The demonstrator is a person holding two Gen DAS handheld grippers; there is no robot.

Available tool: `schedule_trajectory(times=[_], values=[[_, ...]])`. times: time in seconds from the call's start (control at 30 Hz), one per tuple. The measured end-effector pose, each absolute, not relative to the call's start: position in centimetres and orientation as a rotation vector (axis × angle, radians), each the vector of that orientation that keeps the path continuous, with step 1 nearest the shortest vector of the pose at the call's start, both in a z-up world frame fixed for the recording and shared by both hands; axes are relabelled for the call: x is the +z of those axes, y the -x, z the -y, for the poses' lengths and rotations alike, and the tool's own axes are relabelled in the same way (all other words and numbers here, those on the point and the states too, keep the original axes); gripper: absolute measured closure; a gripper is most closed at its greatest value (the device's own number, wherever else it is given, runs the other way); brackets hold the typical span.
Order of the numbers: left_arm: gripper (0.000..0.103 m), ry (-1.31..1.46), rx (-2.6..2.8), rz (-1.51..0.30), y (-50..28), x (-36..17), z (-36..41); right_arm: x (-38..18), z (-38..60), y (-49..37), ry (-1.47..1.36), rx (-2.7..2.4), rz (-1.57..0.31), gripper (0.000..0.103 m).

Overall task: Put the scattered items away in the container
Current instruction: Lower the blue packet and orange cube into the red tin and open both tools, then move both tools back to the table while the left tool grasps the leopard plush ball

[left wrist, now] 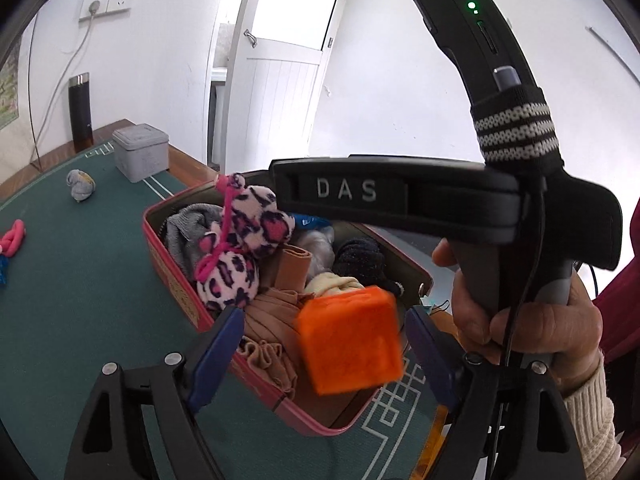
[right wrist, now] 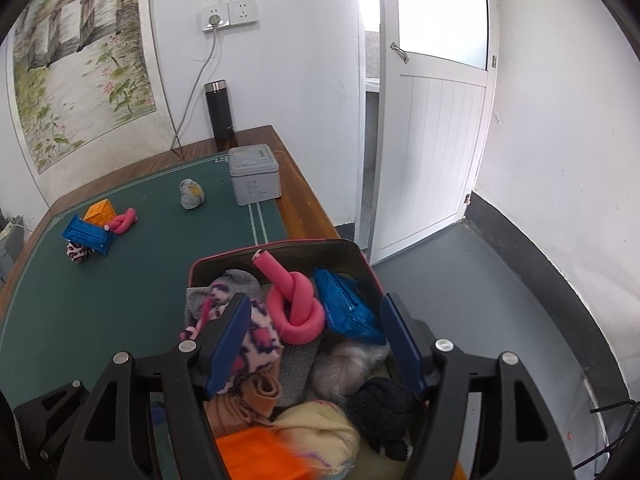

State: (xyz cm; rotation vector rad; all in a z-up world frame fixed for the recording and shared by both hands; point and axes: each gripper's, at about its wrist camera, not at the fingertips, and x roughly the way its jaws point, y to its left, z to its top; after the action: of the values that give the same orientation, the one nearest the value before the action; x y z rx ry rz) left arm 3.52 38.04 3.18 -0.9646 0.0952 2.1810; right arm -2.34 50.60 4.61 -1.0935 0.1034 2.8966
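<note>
Left tongs [left wrist: 324,354] standing apart, gripping nothing; blurred orange foam cube [left wrist: 350,340] sitting between the blue pads, above the red metal container [left wrist: 172,258] at the desk's [left wrist: 80,300] near right edge. Right tongs [right wrist: 316,344] gaping empty over the container, already holding a knotted pink foam tube [right wrist: 296,312], leopard-print plush and rolled socks.
</note>
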Motion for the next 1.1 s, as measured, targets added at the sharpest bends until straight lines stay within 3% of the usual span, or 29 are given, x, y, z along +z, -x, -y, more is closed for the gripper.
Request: schedule_trajectory(times=[0.33, 0.47, 0.87, 1.1], values=[[0.019, 0.909, 2.292, -0.105, -4.2, 4.3, -35.4, 5.0, -48.9, 2.1, 1.079, 2.907, -0.13, 0.031], [0.019, 0.942, 2.34, -0.059, -3.1, 3.5, -32.8, 5.3, -47.4, 2.2, 1.059, 2.93, -0.136, 0.025], [0.019, 1.057, 2.614, 0.156, 3.8, 2.2, -19.4, 4.9, -38.5, 6.9, 1.121, 2.991, -0.06, 0.024], [0.019, 1.121, 2.755, 0.275, 8.2, 1.0, -11.3, 3.2, -34.1, 11.8, 1.222, 2.975, -0.186, 0.024]])
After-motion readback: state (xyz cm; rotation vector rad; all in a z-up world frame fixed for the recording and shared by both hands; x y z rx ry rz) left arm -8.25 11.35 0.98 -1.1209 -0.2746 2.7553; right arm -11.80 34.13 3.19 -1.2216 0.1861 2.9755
